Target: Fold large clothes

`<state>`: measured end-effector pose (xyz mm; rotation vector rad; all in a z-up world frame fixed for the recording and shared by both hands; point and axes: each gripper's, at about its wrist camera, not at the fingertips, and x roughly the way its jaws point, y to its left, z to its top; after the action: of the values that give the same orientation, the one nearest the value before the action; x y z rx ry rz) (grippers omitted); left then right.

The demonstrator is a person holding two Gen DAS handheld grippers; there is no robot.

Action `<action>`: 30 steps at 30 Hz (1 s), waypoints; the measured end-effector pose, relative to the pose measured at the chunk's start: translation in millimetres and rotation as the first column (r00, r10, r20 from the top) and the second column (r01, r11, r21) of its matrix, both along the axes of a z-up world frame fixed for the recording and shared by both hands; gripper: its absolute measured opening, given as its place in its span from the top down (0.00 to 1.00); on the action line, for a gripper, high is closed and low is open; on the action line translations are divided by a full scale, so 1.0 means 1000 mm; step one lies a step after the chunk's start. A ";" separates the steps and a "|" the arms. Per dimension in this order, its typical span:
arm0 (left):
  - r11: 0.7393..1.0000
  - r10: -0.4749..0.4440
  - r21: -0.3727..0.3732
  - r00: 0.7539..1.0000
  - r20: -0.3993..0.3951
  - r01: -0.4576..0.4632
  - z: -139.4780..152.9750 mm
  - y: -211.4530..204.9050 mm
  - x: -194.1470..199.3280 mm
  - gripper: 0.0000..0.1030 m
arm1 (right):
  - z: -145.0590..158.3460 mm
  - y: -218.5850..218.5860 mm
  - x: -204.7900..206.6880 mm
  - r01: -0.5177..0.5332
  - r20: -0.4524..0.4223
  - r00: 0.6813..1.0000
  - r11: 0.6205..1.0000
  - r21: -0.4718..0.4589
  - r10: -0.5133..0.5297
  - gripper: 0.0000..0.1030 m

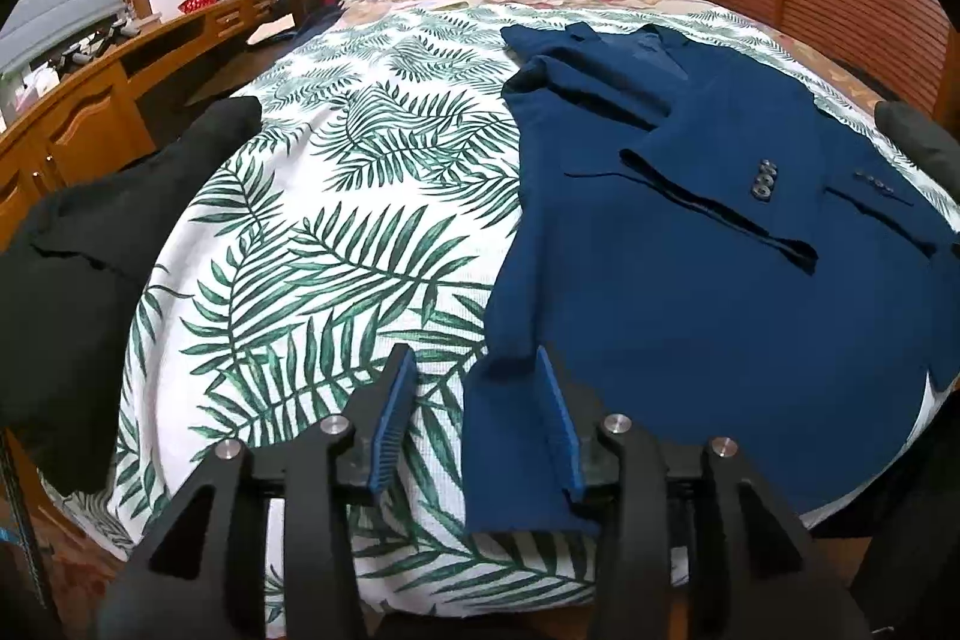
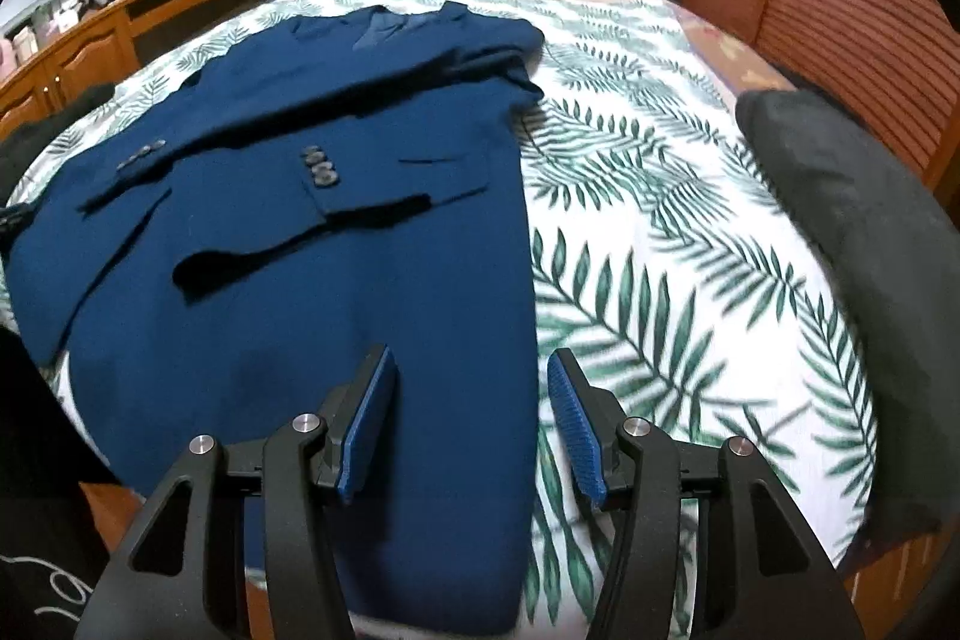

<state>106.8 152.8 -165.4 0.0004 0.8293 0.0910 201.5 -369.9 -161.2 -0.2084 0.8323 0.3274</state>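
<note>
Blue jacket point(image 1: 690, 280) lies flat on leaf-print bedspread point(image 1: 336, 220), sleeves folded across.

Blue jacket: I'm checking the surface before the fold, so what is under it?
The blue jacket lies flat on the leaf-print bedspread, which shows along its sides. The part of the bedspread beneath it is covered.

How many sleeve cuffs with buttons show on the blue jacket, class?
2. One cuff lies across the middle of the jacket; the other cuff lies toward its left edge in the right wrist view.
</note>
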 end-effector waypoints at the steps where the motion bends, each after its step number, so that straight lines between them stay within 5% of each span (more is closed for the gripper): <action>1: 1.000 0.001 -0.007 1.000 0.001 -0.001 0.000 0.001 0.000 0.60 | 0.000 -0.003 -0.002 0.000 -0.009 1.000 1.000 0.014 0.000 0.47; 5: 0.999 0.003 -0.035 1.000 -0.009 -0.004 0.002 0.004 0.001 0.60 | -0.001 -0.001 -0.009 -0.023 -0.030 0.999 0.999 0.025 0.024 0.48; 8: 0.998 0.000 -0.061 1.000 -0.027 -0.002 0.004 0.007 0.000 0.60 | 0.000 0.003 -0.015 -0.061 -0.044 0.997 0.997 0.039 0.062 0.62; 18: 0.994 -0.055 -0.093 0.998 -0.016 0.053 0.010 -0.002 -0.018 0.60 | -0.001 0.007 -0.027 -0.067 -0.053 0.996 0.998 0.003 0.067 0.62; 25: 0.990 -0.068 -0.121 0.998 -0.014 0.066 0.010 0.004 -0.024 0.69 | -0.005 -0.001 -0.028 -0.055 -0.068 0.996 0.998 0.029 0.056 0.62; 27: 0.989 -0.072 -0.134 0.997 -0.014 0.069 0.010 0.004 -0.024 0.77 | -0.005 0.001 -0.028 -0.064 -0.071 0.995 0.997 0.037 0.067 0.69; 29: 0.985 -0.092 -0.149 0.996 -0.010 0.090 0.013 0.002 -0.025 0.93 | -0.001 0.005 -0.029 -0.098 -0.068 0.992 0.993 0.065 0.102 0.92; 30: 0.984 -0.101 -0.148 0.995 -0.003 0.099 0.017 -0.001 -0.026 0.96 | 0.002 0.008 -0.031 -0.109 -0.062 0.992 0.991 0.076 0.113 0.93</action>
<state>80.4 151.6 -148.4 -0.0971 0.8441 -0.0655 170.8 -362.2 -159.5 -0.1772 0.8742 0.4702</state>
